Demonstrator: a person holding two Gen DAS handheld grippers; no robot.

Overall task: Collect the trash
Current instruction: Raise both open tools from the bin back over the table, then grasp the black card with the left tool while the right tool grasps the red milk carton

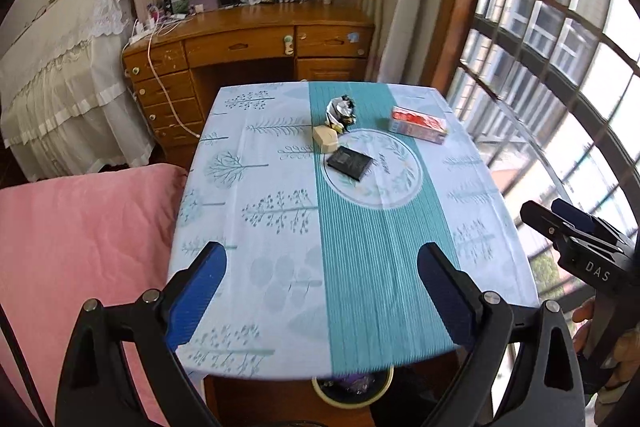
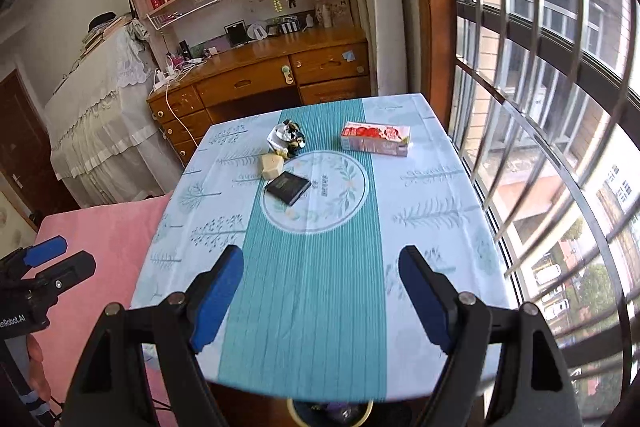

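Observation:
On the far half of the small table lie a crumpled silver wrapper, a beige block, a flat black packet and a red-and-white carton. The right wrist view shows the same wrapper, block, packet and carton. My left gripper hovers open over the table's near end, empty. My right gripper is open and empty too, equally short of the items. A round bin with a pale rim peeks out under the table's near edge.
A pink cushion sits left of the table. Behind it stand a wooden desk with drawers and a bookshelf. A barred window runs along the right side. A lace-covered piece of furniture is at far left.

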